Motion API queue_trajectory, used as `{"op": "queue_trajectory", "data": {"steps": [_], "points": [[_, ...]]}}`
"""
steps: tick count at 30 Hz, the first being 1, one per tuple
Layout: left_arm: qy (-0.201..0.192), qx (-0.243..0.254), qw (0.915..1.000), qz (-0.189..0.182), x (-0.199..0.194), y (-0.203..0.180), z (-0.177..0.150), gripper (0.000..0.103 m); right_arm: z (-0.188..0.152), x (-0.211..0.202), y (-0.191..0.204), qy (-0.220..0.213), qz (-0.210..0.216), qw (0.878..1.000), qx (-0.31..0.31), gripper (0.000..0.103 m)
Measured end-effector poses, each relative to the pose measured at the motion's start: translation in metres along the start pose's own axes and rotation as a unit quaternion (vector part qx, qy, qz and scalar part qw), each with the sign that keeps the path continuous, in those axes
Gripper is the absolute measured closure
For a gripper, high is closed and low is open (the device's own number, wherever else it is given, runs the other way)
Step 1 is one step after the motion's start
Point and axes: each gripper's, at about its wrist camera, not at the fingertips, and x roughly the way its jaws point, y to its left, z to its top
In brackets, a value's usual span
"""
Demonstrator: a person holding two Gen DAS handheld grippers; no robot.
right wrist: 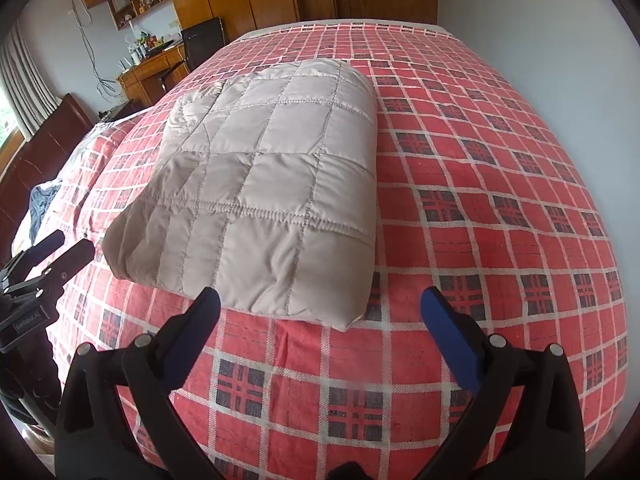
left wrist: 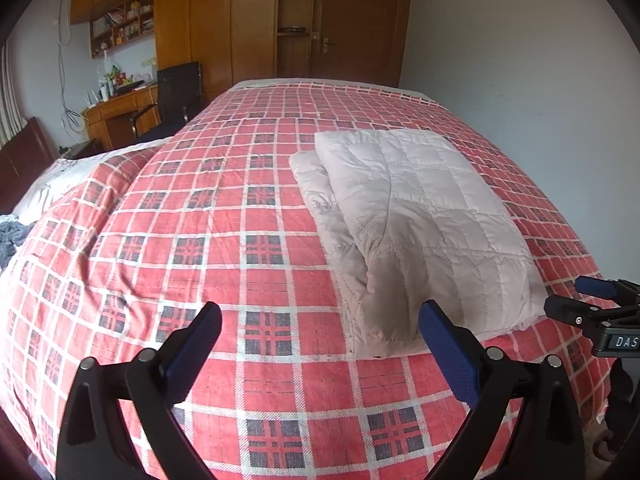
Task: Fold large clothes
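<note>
A pale beige quilted garment lies folded into a thick rectangle on the red plaid bed cover. My left gripper is open just short of the bundle's near left corner, holding nothing. In the right wrist view the same folded garment fills the centre left. My right gripper is open in front of its near edge, holding nothing. The right gripper also shows at the right edge of the left wrist view, and the left gripper at the left edge of the right wrist view.
The bed runs back to wooden wardrobes and a door. A desk with a black chair stands at the far left. White and blue-grey cloth lies by the dark headboard. A pale wall borders the right side.
</note>
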Motion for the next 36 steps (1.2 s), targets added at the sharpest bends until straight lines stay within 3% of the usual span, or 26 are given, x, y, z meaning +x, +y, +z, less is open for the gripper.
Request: {"op": "queue_trajectory", "data": {"steps": [4, 21, 36], "points": [[0.005, -0.002, 0.9999, 0.011, -0.001, -0.001, -0.001, 0.004, -0.001, 0.001, 0.003, -0.002, -0.022, 1.0, -0.008, 0.003], [0.017, -0.003, 0.9988, 0.047, -0.007, -0.007, -0.006, 0.004, -0.004, -0.002, 0.004, -0.007, -0.024, 1.0, 0.004, 0.003], [0.028, 0.005, 0.9986, 0.044, -0.002, -0.013, -0.008, 0.004, -0.002, 0.002, 0.004, -0.001, -0.013, 1.0, 0.02, 0.003]]}}
